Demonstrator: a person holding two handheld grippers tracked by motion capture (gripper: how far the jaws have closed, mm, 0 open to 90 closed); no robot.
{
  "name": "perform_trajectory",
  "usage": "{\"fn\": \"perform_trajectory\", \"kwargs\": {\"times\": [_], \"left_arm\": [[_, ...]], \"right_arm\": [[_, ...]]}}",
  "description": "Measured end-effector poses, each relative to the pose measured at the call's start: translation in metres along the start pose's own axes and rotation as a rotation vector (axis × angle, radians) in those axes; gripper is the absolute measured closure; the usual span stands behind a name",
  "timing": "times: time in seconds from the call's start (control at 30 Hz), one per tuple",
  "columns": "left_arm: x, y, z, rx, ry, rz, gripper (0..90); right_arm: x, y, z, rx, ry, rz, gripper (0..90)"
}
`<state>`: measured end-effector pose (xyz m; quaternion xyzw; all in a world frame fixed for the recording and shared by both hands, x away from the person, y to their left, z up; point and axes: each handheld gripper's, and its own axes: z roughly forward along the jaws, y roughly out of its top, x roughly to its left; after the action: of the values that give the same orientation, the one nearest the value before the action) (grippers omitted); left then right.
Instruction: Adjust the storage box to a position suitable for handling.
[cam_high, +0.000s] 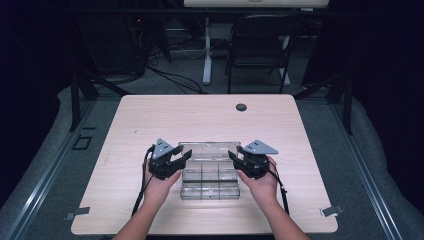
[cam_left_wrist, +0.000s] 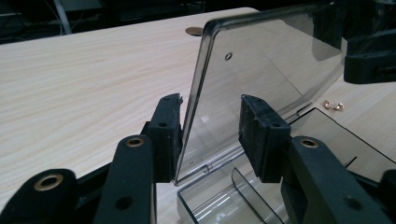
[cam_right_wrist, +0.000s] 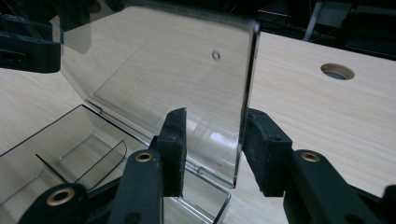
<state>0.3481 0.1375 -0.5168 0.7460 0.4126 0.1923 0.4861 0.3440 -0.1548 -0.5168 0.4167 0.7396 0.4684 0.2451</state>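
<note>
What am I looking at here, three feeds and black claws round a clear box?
A person stands at a wooden table with a hand-held gripper in each hand: the left hand-held gripper and the right hand-held gripper. One picture looks down from above; the other two come from cameras riding on each gripper, looking along its two black jaws. On the table lies a clear plastic compartment box with its lid raised. Each gripper's jaws straddle a side edge of the lid, standing open, not clamping it. Small gold-coloured bits lie beside the box.
</note>
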Motion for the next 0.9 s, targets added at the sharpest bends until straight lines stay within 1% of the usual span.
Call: {"fn": "perform_trajectory", "kwargs": {"times": [0.03, 0.07, 0.1, 0.13, 0.17, 0.2, 0.27, 0.43, 0.53, 0.6, 0.7, 0.73, 0.9], "left_arm": [[0.001, -0.002, 0.002, -0.002, -0.006, -0.010, 58.2], [0.001, -0.004, 0.004, 0.005, -0.012, -0.031, 57.3], [0.001, -0.005, 0.005, 0.014, -0.015, -0.032, 56.8], [0.001, -0.005, 0.005, 0.014, -0.015, -0.032, 55.7], [0.000, -0.008, 0.008, 0.007, -0.011, -0.030, 55.4], [0.000, -0.011, 0.010, 0.012, -0.001, -0.012, 55.0], [-0.002, -0.014, 0.013, 0.025, 0.008, -0.002, 53.4], [-0.005, -0.018, 0.018, 0.032, 0.037, 0.014, 51.2], [-0.006, -0.019, 0.021, 0.023, 0.043, 0.016, 51.0], [-0.006, -0.020, 0.021, 0.019, 0.042, 0.016, 51.2], [-0.003, -0.020, 0.022, 0.014, 0.039, 0.011, 52.5], [-0.002, -0.020, 0.022, 0.007, 0.038, 0.012, 52.9], [-0.001, -0.021, 0.025, 0.011, 0.045, 0.020, 54.2]], "right_arm": [[0.000, -0.002, 0.001, 0.002, 0.002, 0.002, 60.2], [0.000, -0.004, 0.002, 0.007, 0.000, 0.006, 60.1], [-0.001, -0.005, 0.004, 0.019, 0.003, 0.012, 59.3], [-0.001, -0.005, 0.004, 0.019, 0.003, 0.012, 59.3], [0.000, -0.007, 0.006, 0.022, 0.005, 0.009, 58.0], [0.001, -0.008, 0.007, 0.018, 0.007, 0.009, 57.2], [0.001, -0.010, 0.008, 0.022, 0.005, 0.005, 56.9], [0.003, -0.015, 0.012, 0.008, -0.001, 0.011, 55.5], [0.002, -0.017, 0.014, 0.007, -0.002, 0.018, 55.4], [0.001, -0.018, 0.016, 0.000, 0.001, 0.038, 55.7], [0.000, -0.019, 0.017, 0.002, 0.000, 0.047, 56.0], [-0.001, -0.019, 0.017, 0.006, 0.000, 0.047, 56.0], [-0.001, -0.020, 0.021, 0.017, -0.005, 0.039, 56.8]]}}
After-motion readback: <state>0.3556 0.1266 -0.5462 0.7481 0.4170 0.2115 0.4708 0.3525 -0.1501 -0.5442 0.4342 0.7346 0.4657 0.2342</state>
